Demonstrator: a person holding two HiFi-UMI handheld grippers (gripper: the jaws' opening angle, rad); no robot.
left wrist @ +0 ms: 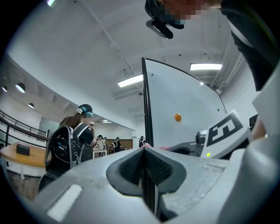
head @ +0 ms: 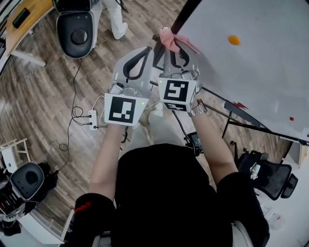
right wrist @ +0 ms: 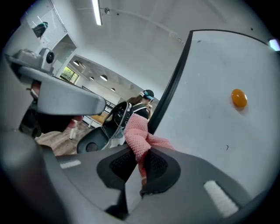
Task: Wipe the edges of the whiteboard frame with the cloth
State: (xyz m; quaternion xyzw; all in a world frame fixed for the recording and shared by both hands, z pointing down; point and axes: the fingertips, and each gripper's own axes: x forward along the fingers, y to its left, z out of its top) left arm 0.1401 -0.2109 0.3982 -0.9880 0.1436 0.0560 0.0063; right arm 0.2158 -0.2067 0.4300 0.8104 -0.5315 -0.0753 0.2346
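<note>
The whiteboard [head: 251, 62] fills the upper right of the head view, and its black frame edge [head: 186, 14] runs down its left side. An orange magnet [head: 233, 40] sticks to the board. My right gripper [head: 169, 37] is shut on a pink knitted cloth [head: 170, 39], which is held against the frame's lower corner. The right gripper view shows the cloth [right wrist: 136, 135] pinched between the jaws right by the frame [right wrist: 171, 92]. Close on the left, my left gripper [head: 148, 51] is shut and holds nothing. In its own view the frame [left wrist: 146, 105] stands just beyond the left gripper [left wrist: 143, 152].
An office chair [head: 77, 26] and a person's legs [head: 116, 19] are on the wooden floor at upper left. A power strip with cables [head: 91, 118] lies below the grippers. The board's stand legs [head: 241, 120] and a black chair [head: 270, 176] are at right. A person with a backpack [left wrist: 70, 144] stands beyond.
</note>
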